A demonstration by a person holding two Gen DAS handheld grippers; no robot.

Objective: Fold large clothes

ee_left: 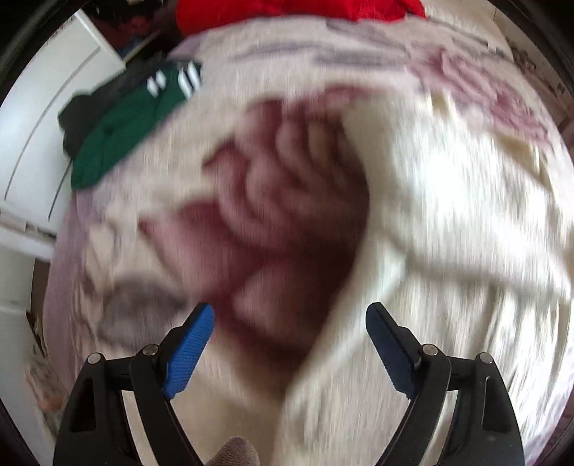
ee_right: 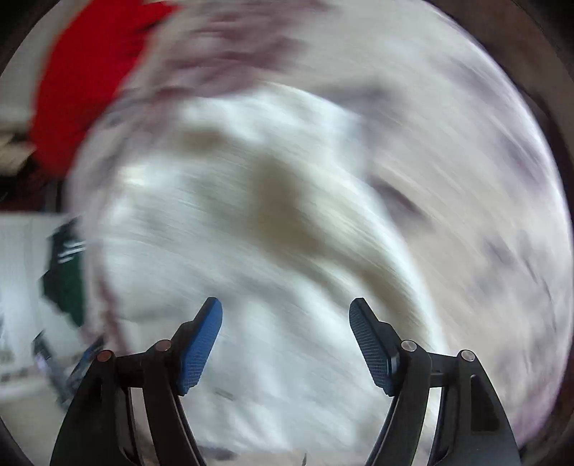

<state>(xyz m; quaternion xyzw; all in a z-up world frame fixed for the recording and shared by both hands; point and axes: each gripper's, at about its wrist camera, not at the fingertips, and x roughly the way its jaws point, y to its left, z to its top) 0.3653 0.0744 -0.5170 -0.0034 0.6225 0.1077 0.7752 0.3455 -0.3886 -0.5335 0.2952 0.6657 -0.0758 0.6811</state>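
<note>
both grippers, left [ee_left: 290, 322] and right [ee_right: 286, 317], had fingers spread, empty, over cream garment [ee_left: 448, 215]; should pinch an edge near its fold.

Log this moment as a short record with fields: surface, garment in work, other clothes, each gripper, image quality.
surface: bed cover, pale with a purple floral print
garment: cream garment, crumpled on the bed cover
other clothes: green garment with white stripes at the bed's left edge; red garment at the far end
left gripper: jaws open, holding nothing
right gripper: jaws open, holding nothing, over cream cloth
image quality: both views motion-blurred; fine detail unreadable
</note>
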